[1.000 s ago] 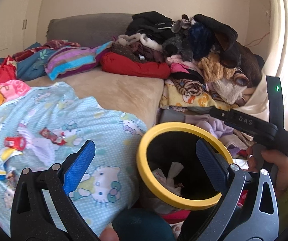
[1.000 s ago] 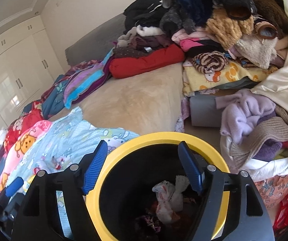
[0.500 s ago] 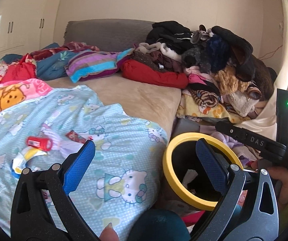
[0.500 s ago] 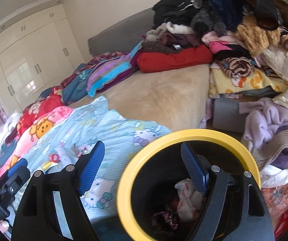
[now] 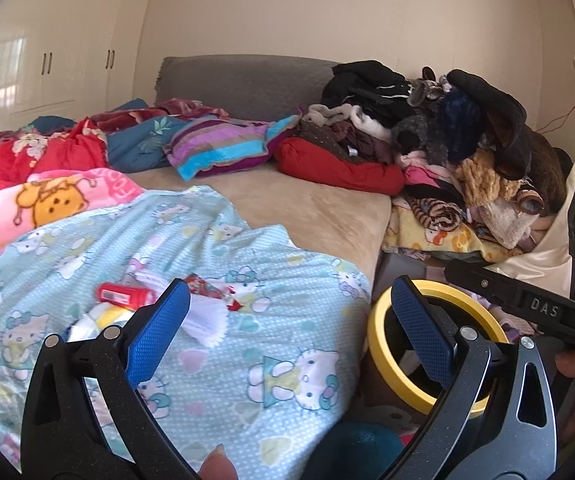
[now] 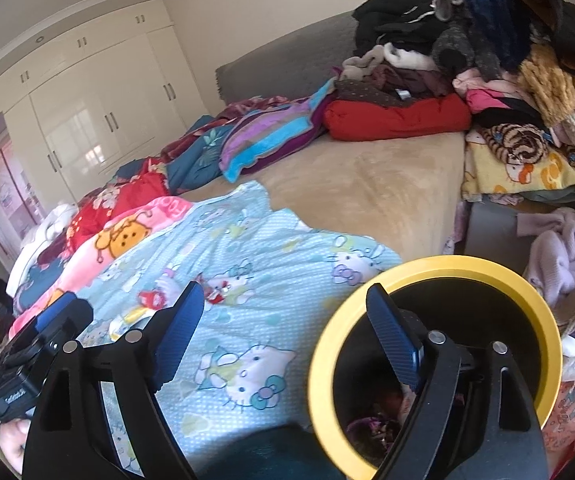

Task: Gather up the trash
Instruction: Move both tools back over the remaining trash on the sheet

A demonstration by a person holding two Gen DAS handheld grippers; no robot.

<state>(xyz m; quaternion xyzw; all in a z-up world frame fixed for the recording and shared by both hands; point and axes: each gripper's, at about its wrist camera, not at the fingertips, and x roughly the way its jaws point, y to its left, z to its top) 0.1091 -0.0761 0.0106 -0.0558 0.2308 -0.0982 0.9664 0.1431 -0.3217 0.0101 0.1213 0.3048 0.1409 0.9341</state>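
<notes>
Trash lies on the light blue Hello Kitty blanket: a red wrapper, a white tissue, a small red-and-white wrapper and a yellow-white wrapper. The small red-and-white wrapper also shows in the right wrist view. A black bin with a yellow rim stands beside the bed and holds crumpled trash; it also shows in the left wrist view. My left gripper is open and empty, above the blanket near the trash. My right gripper is open and empty, its right finger over the bin.
A beige mattress carries folded blankets and a red pillow. A tall pile of clothes rises at the right. White wardrobes stand at the left. More clothes lie behind the bin.
Both grippers have swung left, away from the bin and toward the trash on the blanket. Both stay open and empty.
</notes>
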